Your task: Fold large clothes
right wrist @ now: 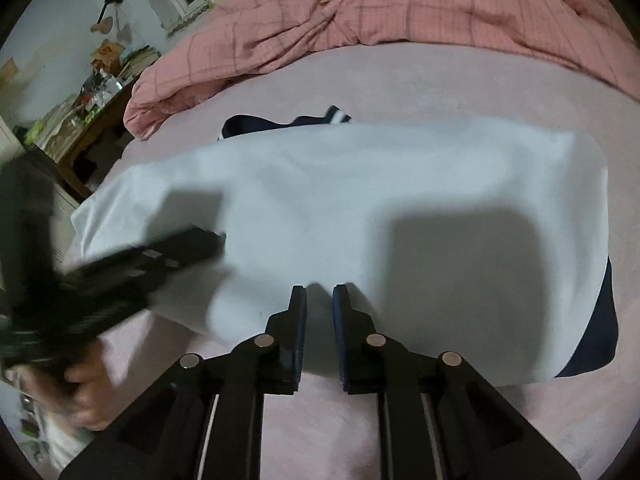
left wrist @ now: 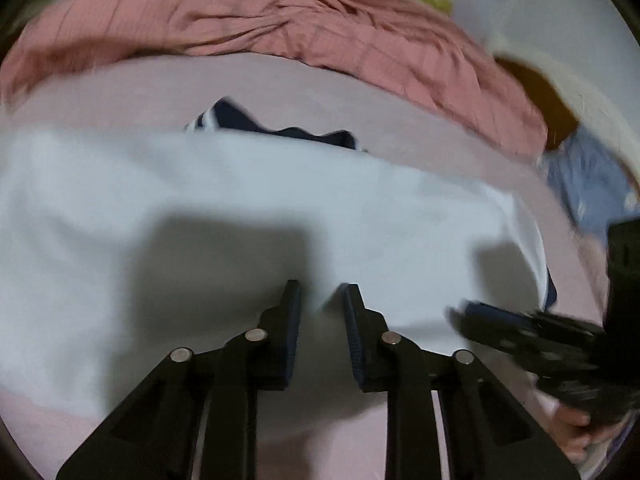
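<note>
Left wrist view: left gripper (left wrist: 320,292) jaws narrowly apart, empty, above white garment (left wrist: 240,200) on bed (left wrist: 400,112); right gripper (right wrist: 320,294) likewise.

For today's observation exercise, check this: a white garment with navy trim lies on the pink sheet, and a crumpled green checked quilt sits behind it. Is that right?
Not quite: the quilt behind the white garment is salmon pink with a faint check, not green, as the right wrist view shows. The garment's navy trim and the pink sheet are as stated.

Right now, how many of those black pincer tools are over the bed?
2: the left gripper over the white garment, the right gripper beside it. None seems hidden.
</note>
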Demonstrator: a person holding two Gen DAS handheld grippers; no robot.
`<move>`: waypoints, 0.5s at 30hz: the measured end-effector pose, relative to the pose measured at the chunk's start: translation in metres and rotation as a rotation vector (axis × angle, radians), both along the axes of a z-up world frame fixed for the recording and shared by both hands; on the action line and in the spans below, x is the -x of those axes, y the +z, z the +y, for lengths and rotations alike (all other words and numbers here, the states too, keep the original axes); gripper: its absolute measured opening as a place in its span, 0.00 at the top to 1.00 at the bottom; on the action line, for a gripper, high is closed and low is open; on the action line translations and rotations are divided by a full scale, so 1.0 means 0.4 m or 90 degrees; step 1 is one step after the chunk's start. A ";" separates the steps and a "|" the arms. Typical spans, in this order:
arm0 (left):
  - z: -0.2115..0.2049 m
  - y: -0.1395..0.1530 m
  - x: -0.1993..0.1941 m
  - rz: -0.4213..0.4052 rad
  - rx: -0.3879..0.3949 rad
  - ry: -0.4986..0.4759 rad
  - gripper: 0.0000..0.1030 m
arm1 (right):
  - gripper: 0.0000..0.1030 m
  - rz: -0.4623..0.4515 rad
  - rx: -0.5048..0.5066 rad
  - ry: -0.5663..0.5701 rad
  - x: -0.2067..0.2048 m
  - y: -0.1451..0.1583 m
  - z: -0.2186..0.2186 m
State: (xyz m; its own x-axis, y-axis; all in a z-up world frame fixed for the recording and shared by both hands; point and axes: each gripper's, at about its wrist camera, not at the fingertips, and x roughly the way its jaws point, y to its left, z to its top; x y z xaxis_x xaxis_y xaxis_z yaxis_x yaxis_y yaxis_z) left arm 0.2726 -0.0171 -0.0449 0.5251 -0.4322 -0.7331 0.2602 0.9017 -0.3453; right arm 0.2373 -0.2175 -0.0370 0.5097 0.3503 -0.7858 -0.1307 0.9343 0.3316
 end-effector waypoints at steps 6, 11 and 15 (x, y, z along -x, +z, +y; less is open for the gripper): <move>0.036 -0.016 -0.016 -0.007 0.058 0.003 0.90 | 0.86 -0.026 -0.046 -0.016 -0.012 0.052 -0.023; 0.046 0.023 0.015 -0.001 0.046 -0.001 0.90 | 0.86 0.006 -0.105 0.018 -0.047 0.068 0.040; 0.080 0.070 0.024 0.007 0.022 0.015 0.61 | 0.85 0.045 -0.090 0.021 -0.097 0.054 0.107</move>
State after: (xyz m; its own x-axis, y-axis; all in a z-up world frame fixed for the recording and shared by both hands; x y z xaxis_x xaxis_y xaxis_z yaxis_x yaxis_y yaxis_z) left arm 0.2631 0.0148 -0.0169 0.5275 -0.4443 -0.7241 0.2346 0.8954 -0.3786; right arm 0.2761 -0.1748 -0.0155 0.4407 0.4756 -0.7613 -0.1325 0.8733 0.4688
